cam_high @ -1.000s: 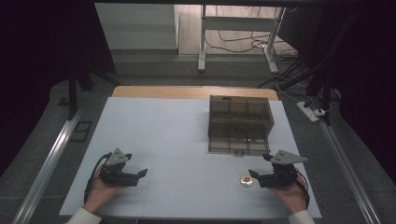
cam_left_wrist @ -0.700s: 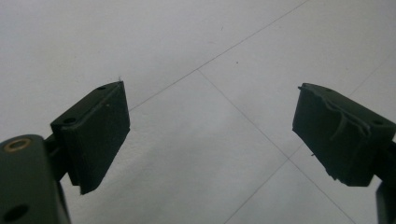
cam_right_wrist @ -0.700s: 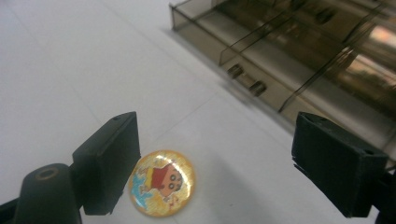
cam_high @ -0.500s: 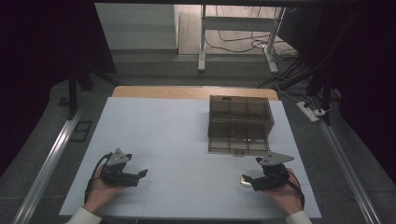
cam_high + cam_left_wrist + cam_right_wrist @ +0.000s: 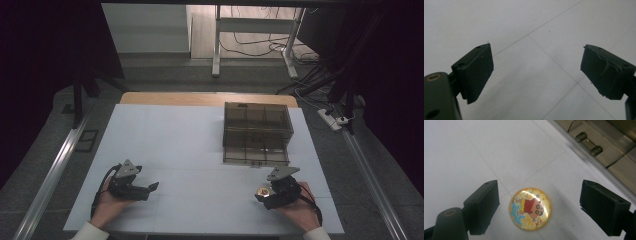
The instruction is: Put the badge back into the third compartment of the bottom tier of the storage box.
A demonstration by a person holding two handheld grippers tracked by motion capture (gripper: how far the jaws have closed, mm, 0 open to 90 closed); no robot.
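From above, my right hand (image 5: pixel 300 207) and the grey plate on my right claw (image 5: pixel 264 195) cover most of that claw, so its jaws are hard to make out there, and the badge (image 5: pixel 261 190) is just a small glint at its tip; my own camera shows it better: the round, glossy, domed badge (image 5: pixel 530 208), gold with a cartoon child in red, lies flat on the white table (image 5: pixel 469 152) between my 2 spread black jaws, touching neither; the 2 jaws have flat, matte, blocky pads, cut off at the bottom edge; at the top right corner a smoky clear plastic box (image 5: pixel 609 145) with a small hinge is cropped by the frame; from above that box (image 5: pixel 256 132) sits at the right rear of the table (image 5: pixel 170 135), its inner dividers dim; my left claw (image 5: pixel 149 189) rests at the near left, its jaws (image 5: pixel 536 75) wide apart over bare tabletop with thin seam lines, the right pad's rubber frayed and peeling.
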